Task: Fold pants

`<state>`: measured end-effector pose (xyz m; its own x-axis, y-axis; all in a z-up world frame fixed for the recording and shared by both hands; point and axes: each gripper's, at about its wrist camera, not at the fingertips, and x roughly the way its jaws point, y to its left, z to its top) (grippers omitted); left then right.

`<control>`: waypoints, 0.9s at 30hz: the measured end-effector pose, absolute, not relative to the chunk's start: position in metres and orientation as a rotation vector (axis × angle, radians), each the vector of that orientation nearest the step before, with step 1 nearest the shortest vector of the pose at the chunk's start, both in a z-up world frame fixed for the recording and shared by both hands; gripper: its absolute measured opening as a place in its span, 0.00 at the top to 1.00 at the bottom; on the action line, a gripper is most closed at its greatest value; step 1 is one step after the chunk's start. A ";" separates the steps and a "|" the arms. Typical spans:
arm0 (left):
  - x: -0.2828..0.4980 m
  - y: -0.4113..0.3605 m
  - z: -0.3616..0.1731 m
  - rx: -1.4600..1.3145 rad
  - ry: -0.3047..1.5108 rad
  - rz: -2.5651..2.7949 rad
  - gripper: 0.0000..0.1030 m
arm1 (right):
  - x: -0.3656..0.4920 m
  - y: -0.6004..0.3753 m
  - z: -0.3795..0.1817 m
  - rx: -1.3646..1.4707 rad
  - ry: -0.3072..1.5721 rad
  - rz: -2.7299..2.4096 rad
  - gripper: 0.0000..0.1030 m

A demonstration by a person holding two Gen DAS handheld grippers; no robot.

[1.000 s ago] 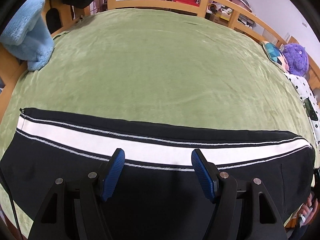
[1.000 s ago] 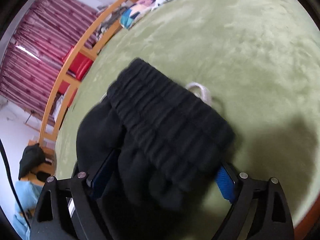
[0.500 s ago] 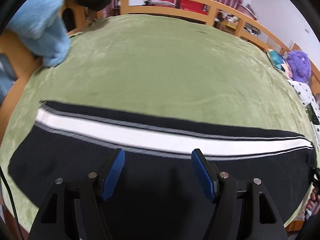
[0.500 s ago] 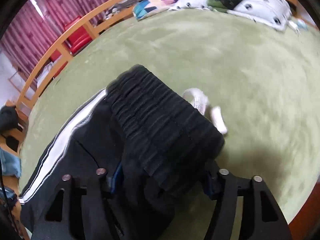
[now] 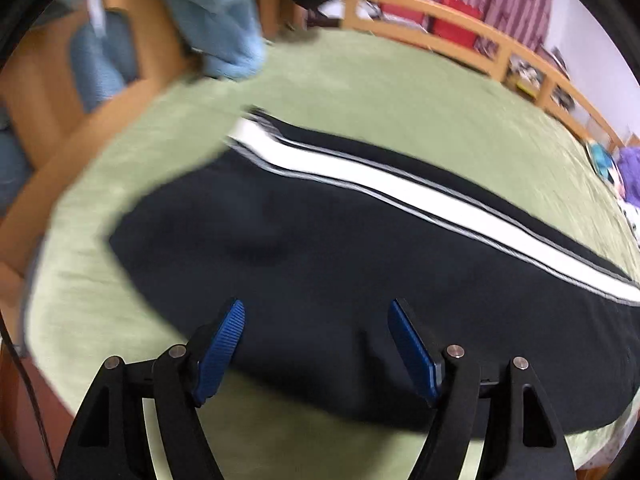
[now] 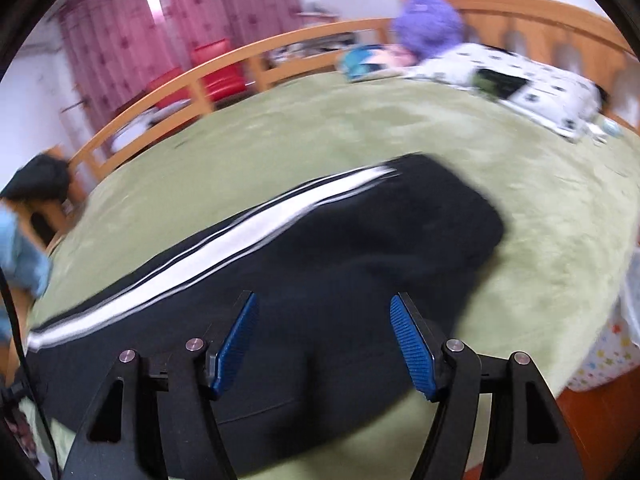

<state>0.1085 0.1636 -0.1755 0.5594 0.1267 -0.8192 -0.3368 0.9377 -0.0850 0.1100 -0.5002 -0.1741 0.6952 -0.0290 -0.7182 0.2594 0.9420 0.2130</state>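
Black pants (image 5: pixel 320 256) with a white side stripe (image 5: pixel 400 192) lie flat along the near edge of a green bed cover (image 5: pixel 400 92). My left gripper (image 5: pixel 316 316) is open and empty, above the leg end of the pants. In the right wrist view the same pants (image 6: pixel 360 264) lie flat with the waistband end (image 6: pixel 452 200) to the right. My right gripper (image 6: pixel 324 312) is open and empty above them. Both views are motion-blurred.
A wooden bed rail (image 5: pixel 460 16) runs round the far side. A light blue blanket (image 5: pixel 216 12) hangs on the left footboard. A purple plush (image 6: pixel 428 24) and a spotted pillow (image 6: pixel 512 76) lie at the head end. The bed edge is just below both grippers.
My right gripper has let go of the bunched waistband, which now lies flat, and has pulled back open. My left gripper has swung left toward the leg end.
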 end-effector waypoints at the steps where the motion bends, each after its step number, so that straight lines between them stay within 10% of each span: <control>1: 0.103 0.178 -0.174 -0.272 0.931 0.284 0.29 | 0.112 -0.486 -0.181 0.292 0.822 -0.151 0.33; 19: 0.121 0.298 -0.229 -0.665 0.816 0.278 0.31 | 0.133 -0.388 -0.179 0.160 0.991 -0.278 0.32; 23: 0.121 0.304 -0.233 -0.710 0.787 0.247 0.64 | 0.130 -0.370 -0.186 0.142 1.013 -0.276 0.32; 27: 0.116 0.306 -0.228 -0.746 0.788 0.212 0.75 | 0.131 -0.368 -0.194 0.185 1.027 -0.261 0.32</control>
<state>0.1156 0.3065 -0.2283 0.6996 -0.0944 -0.7083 -0.4364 0.7285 -0.5281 0.1314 -0.3685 -0.1941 0.4905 -0.1270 -0.8621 0.2994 0.9536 0.0299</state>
